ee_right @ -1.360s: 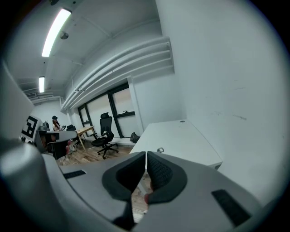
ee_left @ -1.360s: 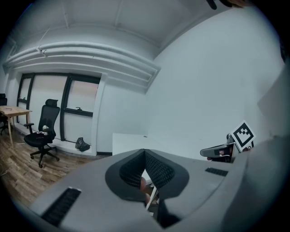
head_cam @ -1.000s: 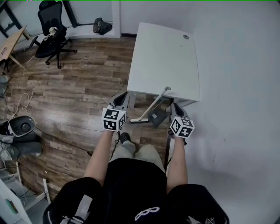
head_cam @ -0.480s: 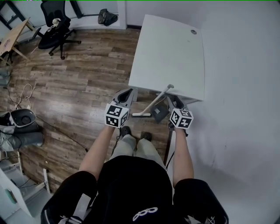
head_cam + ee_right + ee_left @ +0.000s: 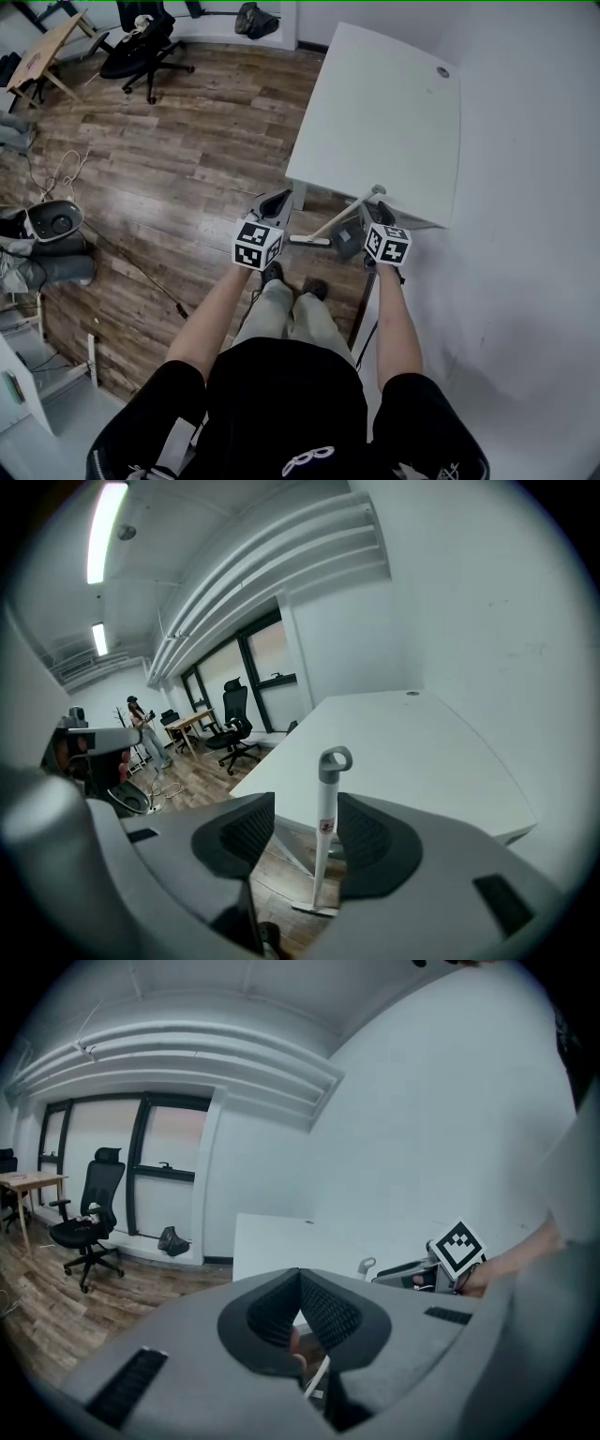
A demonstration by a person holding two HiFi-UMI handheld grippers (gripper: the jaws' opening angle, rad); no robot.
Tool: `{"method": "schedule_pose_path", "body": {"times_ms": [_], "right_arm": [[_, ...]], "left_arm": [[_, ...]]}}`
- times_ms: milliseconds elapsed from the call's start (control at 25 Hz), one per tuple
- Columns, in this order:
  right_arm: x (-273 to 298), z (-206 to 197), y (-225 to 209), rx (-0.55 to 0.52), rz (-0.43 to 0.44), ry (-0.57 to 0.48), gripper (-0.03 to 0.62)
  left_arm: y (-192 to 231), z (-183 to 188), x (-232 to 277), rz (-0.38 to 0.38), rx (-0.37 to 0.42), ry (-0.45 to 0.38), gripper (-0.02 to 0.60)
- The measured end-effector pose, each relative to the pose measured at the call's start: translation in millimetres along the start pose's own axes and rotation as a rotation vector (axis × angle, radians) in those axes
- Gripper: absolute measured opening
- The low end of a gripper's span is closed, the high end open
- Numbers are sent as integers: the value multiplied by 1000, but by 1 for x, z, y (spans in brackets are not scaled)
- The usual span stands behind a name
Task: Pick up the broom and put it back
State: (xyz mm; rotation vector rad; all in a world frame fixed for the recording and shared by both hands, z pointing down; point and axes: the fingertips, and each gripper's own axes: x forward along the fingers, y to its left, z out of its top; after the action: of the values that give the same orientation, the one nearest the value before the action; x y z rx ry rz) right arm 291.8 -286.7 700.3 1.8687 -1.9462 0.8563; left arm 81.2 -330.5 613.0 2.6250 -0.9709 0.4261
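- broom (image 5: 324, 841) is standing nearly upright, its head resting on the wooden floor (image 5: 169, 159) and its looped grey handle top sitting at the near edge of the white surface (image 5: 384, 112)
- right tool (image 5: 379, 210) is hanging just in front of that edge; its jaws are opening and standing wide apart
- the broom's pale handle is showing between the two dark pads, with a gap on each side and neither pad pressing on it
- left tool (image 5: 300, 1279) is hovering beside the near left corner of the surface, jaws lying together with tips meeting, gripping nothing
- dark grey dustpan (image 5: 345, 241) is sitting on the floor just beside the broom's head, under the surface edge
- person is standing close, feet near the broom's head
- black office chair (image 5: 141, 52) is standing well apart, across the room
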Motion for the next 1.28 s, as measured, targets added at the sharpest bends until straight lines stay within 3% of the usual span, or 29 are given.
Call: {"method": "schedule_pose_path", "body": {"times_ms": [280,720,800,840,1280], "right_arm": [[46,-10,-25,6,-27,61,201],[88,-19,-21,11,1,95,199],[88,-16,-18,-2,-12,94,171],[87,-17,-16,-9,-18,93,112],[50,-43,27,-91,52,122,112]], "left_arm": [[16,-11,14,26,-7,32,7],[40,-26,5,77,-22,60,6],[43,-25,1,87,-22,60,7],[43,-26,-1,91,-20,60,7],[35,-28,-35,142,-31,37,8]]}}
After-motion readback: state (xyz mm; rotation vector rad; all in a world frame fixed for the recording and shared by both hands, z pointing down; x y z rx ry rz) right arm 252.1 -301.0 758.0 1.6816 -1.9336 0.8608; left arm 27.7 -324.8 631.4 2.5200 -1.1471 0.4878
